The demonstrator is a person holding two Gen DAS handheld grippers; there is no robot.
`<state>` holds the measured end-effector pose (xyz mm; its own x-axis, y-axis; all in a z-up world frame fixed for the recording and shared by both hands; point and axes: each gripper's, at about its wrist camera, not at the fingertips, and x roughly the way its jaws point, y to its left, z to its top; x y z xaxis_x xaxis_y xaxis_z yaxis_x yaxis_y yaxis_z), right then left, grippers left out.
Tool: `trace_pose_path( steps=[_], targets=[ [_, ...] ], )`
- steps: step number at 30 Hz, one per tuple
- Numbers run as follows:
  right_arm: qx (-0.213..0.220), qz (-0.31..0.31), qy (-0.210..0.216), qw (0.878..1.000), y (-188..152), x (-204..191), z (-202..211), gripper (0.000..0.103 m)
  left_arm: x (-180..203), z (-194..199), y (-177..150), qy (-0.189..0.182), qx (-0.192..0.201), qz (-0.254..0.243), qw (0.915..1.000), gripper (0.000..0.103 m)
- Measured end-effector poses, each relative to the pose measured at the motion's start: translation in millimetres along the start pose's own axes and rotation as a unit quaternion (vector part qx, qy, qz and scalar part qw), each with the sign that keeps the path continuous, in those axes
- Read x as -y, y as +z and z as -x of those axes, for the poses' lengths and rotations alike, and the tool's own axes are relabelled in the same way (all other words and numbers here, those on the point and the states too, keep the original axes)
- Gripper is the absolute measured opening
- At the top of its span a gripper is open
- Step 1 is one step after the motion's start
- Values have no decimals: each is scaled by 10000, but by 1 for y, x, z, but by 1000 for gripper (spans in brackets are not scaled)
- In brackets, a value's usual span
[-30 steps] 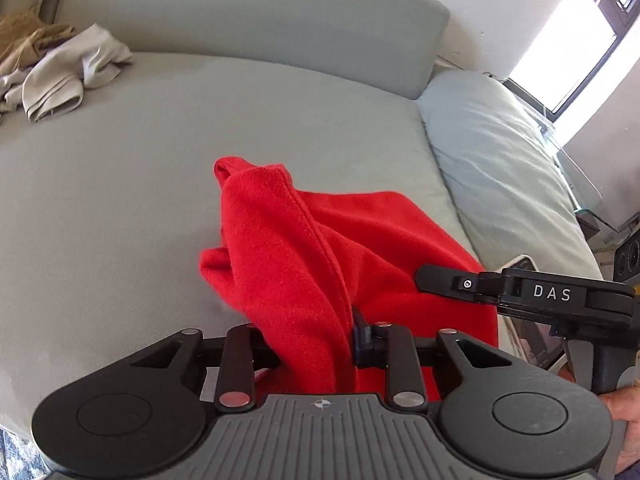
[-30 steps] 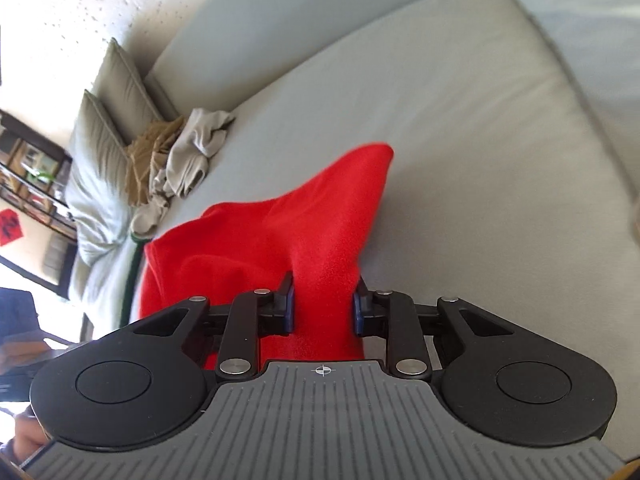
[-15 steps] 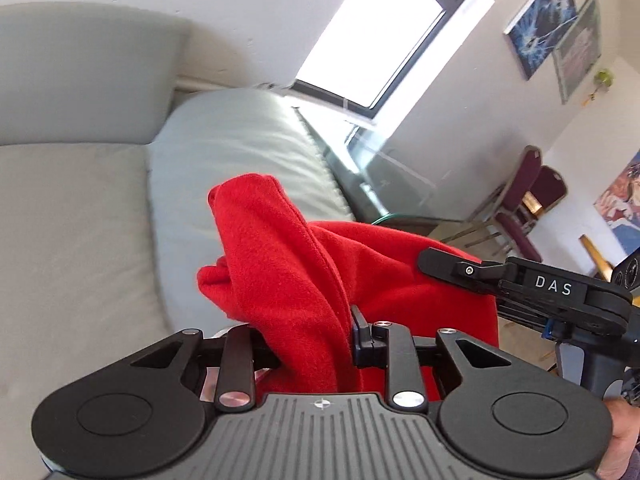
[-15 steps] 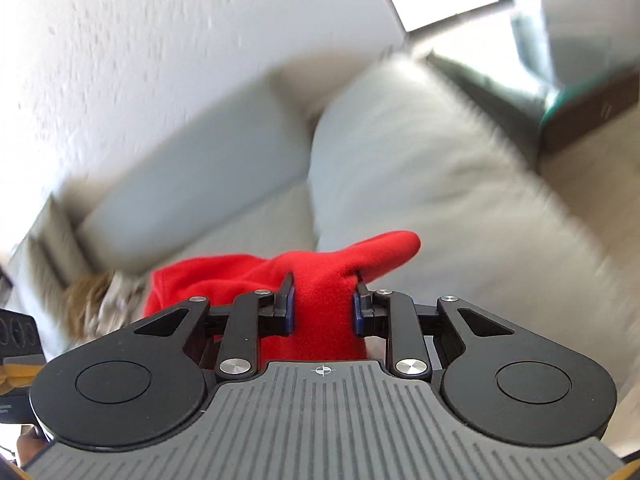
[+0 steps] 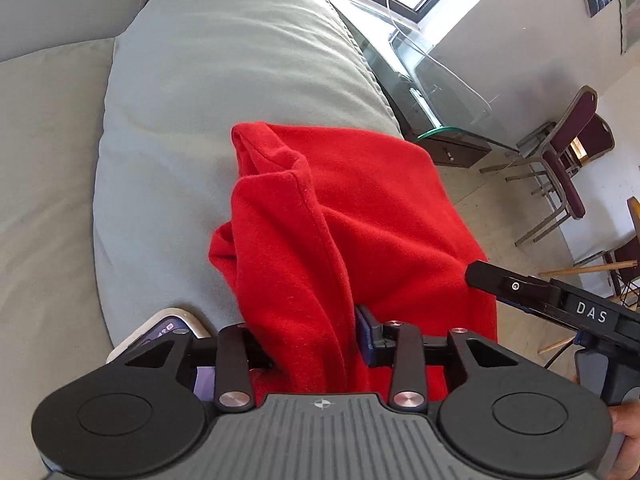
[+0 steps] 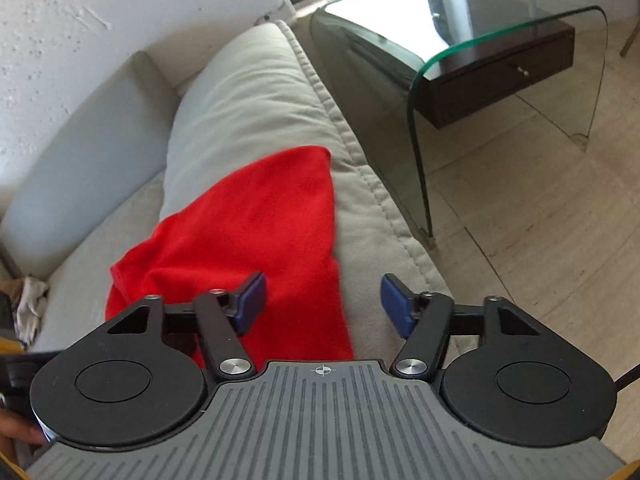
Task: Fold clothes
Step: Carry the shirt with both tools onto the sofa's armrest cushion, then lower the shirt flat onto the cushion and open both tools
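Note:
A red fleece garment (image 5: 360, 220) lies draped over the grey sofa armrest cushion (image 5: 224, 60). My left gripper (image 5: 316, 340) is shut on a bunched fold of the red garment near its near edge. In the right wrist view the garment (image 6: 256, 232) rests on the armrest (image 6: 248, 92). My right gripper (image 6: 324, 304) is open and empty just above the garment's near right edge. The right gripper's finger also shows in the left wrist view (image 5: 520, 288), at the garment's right side.
A phone (image 5: 168, 328) lies on the sofa under my left gripper. A glass side table (image 6: 500, 40) with a dark drawer stands on the tiled floor right of the armrest. Chairs (image 5: 568, 168) stand further right. A pile of pale clothes (image 6: 30, 308) lies far left on the seat.
Both grippers carried the red garment from the sofa seat to the armrest at the right. My right gripper has opened and let go of the garment. My left gripper still grips it.

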<state>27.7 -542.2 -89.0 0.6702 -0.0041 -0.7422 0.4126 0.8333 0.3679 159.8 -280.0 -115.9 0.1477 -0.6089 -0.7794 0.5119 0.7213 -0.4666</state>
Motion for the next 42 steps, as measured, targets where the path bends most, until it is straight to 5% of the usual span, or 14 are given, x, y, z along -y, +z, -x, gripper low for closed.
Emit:
trace_pose_path(
  steps=[2,6,13,15,18,23,25,27,28,31,33,36,39,42],
  targets=[
    [155,60,112,9998,0,-1,3,69,-1,5,-1,-83,7,111,9999,37],
    [261,-317,554,9976,17,12,4,69,-14,26,-7,-407,324,619,9967,68],
    [130,-849,1049,9908,46,39,-5,70,-27,55,18,-557,986,968,9888,76],
    [98,-885,1104,9899,51,41,-12,70,-24,43,37,-258,994,886,9908,77],
    [22,-908,1125,9895,57,38,-32,62,-26,13,57,74,656,972,9931,70],
    [-147,-855,1138,9897,65,31,-64,50,-30,-15,66,-89,406,938,9947,62],
    [-285,-795,1035,9910,68,29,-78,49,-30,-23,67,-64,379,854,9956,44],
    [-284,-765,1006,9916,69,27,-86,31,-24,-19,67,-83,621,555,9965,16],
    [-227,-729,1008,9920,69,26,-87,9,-20,-16,66,-93,766,383,9963,12],
    [460,-445,949,9934,66,19,-70,8,-3,-6,63,-61,1385,-343,9898,11],
    [758,-225,691,9945,63,12,-65,8,7,-10,62,122,1665,-687,9836,12],
    [913,-58,348,9952,62,6,-67,9,6,-33,67,724,1410,-572,9857,33],
    [653,-317,71,9973,64,14,-72,25,-4,-13,66,786,1754,-20,9813,40],
    [1023,-427,-158,9937,60,19,-35,53,-11,19,62,809,2069,240,9747,54]
  ],
)
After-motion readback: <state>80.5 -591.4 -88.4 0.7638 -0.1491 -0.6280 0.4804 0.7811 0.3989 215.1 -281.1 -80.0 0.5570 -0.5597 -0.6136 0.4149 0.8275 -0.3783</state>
